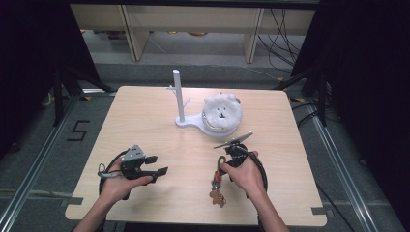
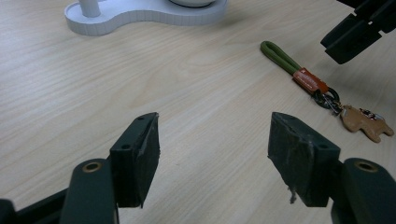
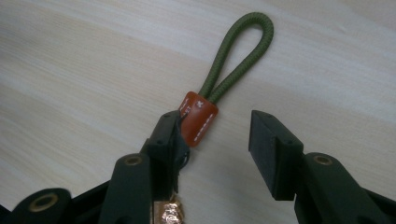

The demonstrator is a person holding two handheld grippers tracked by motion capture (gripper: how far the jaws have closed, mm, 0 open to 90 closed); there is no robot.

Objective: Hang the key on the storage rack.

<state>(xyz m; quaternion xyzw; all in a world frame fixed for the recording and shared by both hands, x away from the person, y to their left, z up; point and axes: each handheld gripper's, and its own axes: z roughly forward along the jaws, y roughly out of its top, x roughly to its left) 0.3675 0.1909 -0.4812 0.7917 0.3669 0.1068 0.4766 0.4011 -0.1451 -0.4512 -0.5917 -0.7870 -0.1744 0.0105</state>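
The keychain (image 3: 201, 117) lay flat on the desk (image 1: 145, 125), well in front of the white stand (image 1: 186, 121). The right tool (image 3: 212, 140) stood wide over its orange leather tab, one pad touching it, the other apart — nothing gripped. Its charm was cut off behind that jaw. The left tool (image 2: 212, 149) gaped wide and empty, left of the keychain. The stand's post was cut off in the left gripper view.

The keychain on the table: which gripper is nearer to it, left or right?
Right. The right gripper stands open astride the keychain, one jaw beside its orange tab. The left gripper rests apart, across the bare table.
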